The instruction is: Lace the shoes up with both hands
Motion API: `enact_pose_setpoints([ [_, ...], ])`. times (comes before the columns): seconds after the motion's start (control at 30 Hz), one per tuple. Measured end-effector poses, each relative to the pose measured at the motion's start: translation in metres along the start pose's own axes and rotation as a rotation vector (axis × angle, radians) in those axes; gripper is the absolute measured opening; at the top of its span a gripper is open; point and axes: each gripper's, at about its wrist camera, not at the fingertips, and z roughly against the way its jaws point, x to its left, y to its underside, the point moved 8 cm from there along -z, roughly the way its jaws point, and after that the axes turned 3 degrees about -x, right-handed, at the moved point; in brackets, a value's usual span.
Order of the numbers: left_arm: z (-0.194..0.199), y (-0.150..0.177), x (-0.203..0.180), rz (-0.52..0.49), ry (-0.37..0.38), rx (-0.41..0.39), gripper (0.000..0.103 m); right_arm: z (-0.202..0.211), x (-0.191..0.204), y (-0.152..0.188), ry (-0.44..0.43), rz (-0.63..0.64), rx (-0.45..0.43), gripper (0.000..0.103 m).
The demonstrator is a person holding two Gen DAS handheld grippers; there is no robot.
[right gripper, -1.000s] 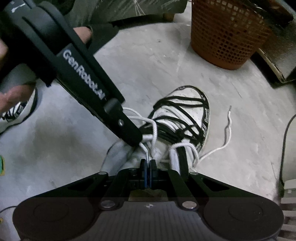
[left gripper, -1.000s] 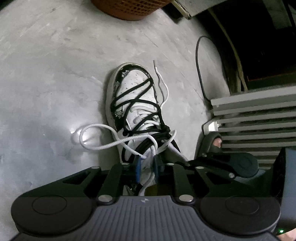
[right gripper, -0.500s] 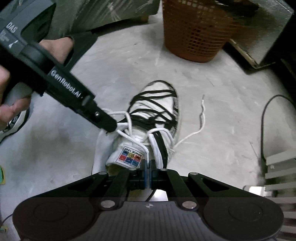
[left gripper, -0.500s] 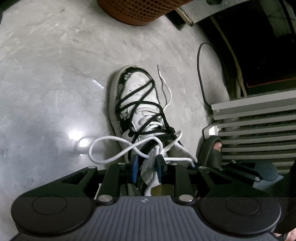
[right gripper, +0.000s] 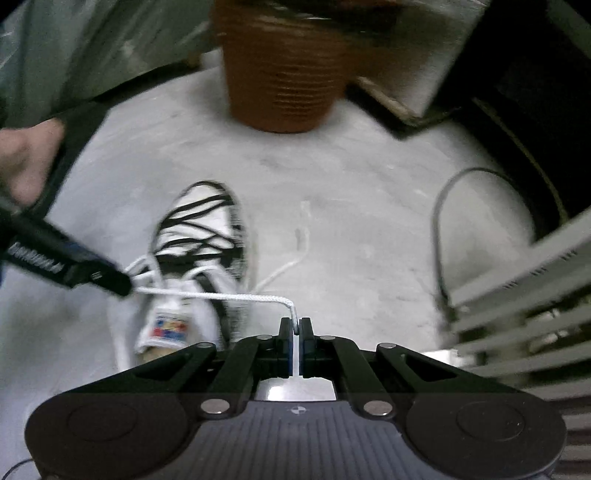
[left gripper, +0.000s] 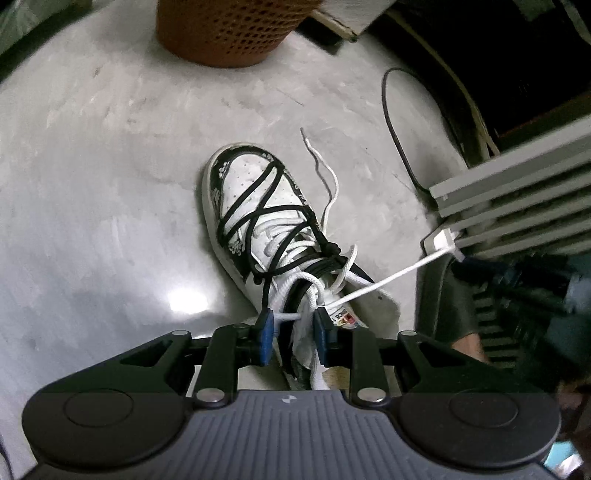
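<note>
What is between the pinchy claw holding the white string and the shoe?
In the right wrist view, only the white lace stretches taut from the right gripper back to the shoe; under it lies bare grey floor.

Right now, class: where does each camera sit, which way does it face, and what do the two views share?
Left wrist: sits behind the left tool, facing down at the shoe; a foot in a sandal shows.
Right wrist: sits behind the right tool, which pinches the white lace; a hand shows.
Shared: shoe, lace, orange basket, cable.
</note>
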Motion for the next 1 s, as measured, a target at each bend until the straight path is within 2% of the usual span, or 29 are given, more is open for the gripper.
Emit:
enact_pose_setpoints([
  [0.07, 0.001, 0.001, -0.005, -0.064, -0.023, -0.003, 0.027, 0.003, -0.01, -0.004, 0.027, -0.026, -0.016, 0.003],
  [0.13, 0.001, 0.002, -0.015, -0.172, -0.061, -0.003, 0.027, 0.006, -0.02, -0.008, 0.053, -0.051, -0.032, 0.003],
  [0.23, 0.002, 0.002, -0.023, -0.241, -0.082, 0.002, 0.027, 0.011, -0.034, -0.014, 0.092, -0.089, -0.056, 0.003],
  [0.33, 0.003, 0.004, -0.023, -0.225, -0.058, 0.005, 0.024, 0.013, -0.042, -0.016, 0.105, -0.131, -0.073, 0.003],
  [0.47, 0.004, 0.01, -0.02, -0.211, -0.034, 0.014, 0.025, 0.014, -0.039, -0.018, 0.088, -0.139, -0.085, 0.003],
  [0.7, 0.004, 0.015, -0.013, -0.163, -0.013, 0.015, 0.032, 0.013, -0.043, -0.016, 0.088, -0.181, -0.087, 0.003],
  [1.0, 0.0, 0.018, -0.014, -0.174, -0.025, 0.014, 0.033, 0.024, -0.067, -0.017, 0.187, -0.244, -0.134, 0.003],
])
